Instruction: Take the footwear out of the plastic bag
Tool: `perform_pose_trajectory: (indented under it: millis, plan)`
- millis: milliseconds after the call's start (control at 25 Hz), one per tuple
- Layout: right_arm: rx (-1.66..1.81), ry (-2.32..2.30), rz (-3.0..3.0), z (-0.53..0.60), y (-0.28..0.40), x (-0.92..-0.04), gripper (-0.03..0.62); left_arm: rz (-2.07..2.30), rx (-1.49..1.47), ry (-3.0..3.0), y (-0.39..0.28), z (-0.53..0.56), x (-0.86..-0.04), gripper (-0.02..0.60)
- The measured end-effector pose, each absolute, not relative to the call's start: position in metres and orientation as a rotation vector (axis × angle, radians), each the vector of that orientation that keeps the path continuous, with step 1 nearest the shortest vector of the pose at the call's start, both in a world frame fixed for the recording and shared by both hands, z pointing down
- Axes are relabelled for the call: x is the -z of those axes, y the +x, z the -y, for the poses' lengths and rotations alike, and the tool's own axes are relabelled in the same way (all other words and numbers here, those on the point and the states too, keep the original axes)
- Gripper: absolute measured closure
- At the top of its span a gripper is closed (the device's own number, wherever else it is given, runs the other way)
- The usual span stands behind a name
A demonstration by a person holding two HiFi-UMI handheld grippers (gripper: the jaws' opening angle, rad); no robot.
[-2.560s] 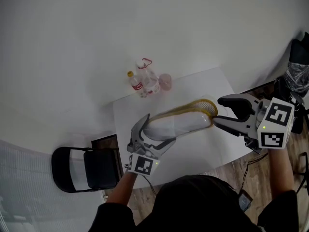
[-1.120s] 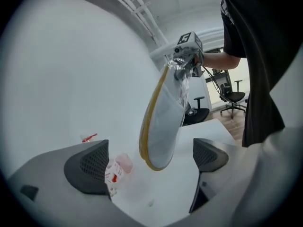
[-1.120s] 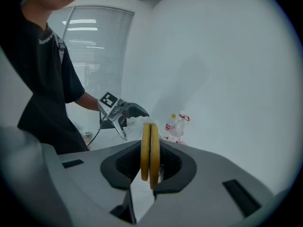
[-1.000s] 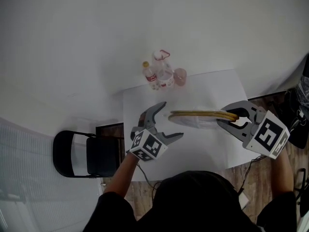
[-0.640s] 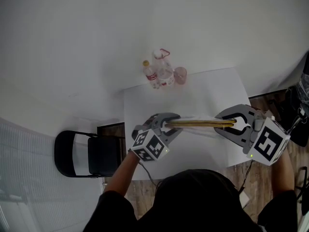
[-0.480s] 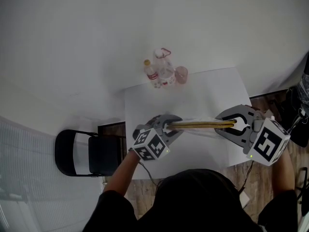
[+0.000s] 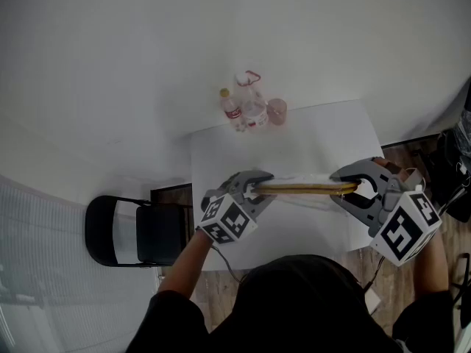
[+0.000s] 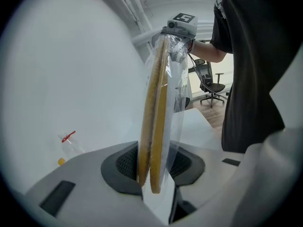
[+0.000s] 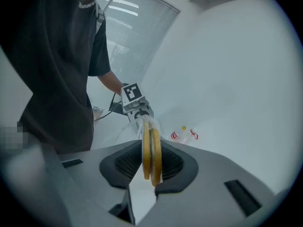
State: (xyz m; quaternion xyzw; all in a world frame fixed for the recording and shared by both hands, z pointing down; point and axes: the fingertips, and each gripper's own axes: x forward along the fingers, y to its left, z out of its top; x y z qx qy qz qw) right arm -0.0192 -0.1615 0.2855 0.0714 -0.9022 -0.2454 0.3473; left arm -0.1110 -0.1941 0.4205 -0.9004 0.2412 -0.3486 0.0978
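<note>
A flat pair of footwear with tan soles [image 7: 302, 189] hangs on edge in a clear plastic bag [image 8: 179, 91] above the white table [image 7: 316, 138]. My left gripper [image 7: 252, 190] is shut on its left end; in the left gripper view both pads press the bagged soles [image 8: 154, 103]. My right gripper [image 7: 358, 190] holds the other end. Its jaws are opening, with the soles [image 9: 151, 148] between them and the pads still touching. The footwear spans level between the two grippers.
Two plastic bottles [image 7: 243, 109] and a pink cup [image 7: 277, 111] stand at the table's far edge. A black folding chair [image 7: 132, 234] sits left of the table. The person's dark sleeve and torso fill the near side.
My left gripper, open a second ago, moved right and closed on the footwear's left end. The right gripper shifted slightly toward the person, still on the other end.
</note>
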Motion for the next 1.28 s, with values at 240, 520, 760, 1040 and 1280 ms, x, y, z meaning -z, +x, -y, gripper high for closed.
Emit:
perform_pose_trajectory:
  millis: [240,520,760,1040,1280]
  plan:
    - [0.681,0.187,2.283,0.159,-0.004,-0.283,0.494,-0.746,1.009,-2.645,-0.114,0.198,-0.421,0.445]
    - [0.722,0.172,2.275,0.158,-0.007,-0.28,0.494,-0.744,1.051,-2.614,-0.114,0.202,-0.423,0.449]
    - [0.702,0.119,2.275,0.162,-0.015,-0.288,0.494,-0.727,1.084,-2.575,-0.117,0.207,-0.425,0.451]
    - [0.698,0.043,2.258,0.162,-0.03,-0.31,0.494,-0.697,1.11,-2.562,-0.112,0.209,-0.429,0.451]
    - [0.687,0.066,2.237,0.162,-0.032,-0.319,0.505,-0.656,1.136,-2.556,-0.107,0.205,-0.431,0.451]
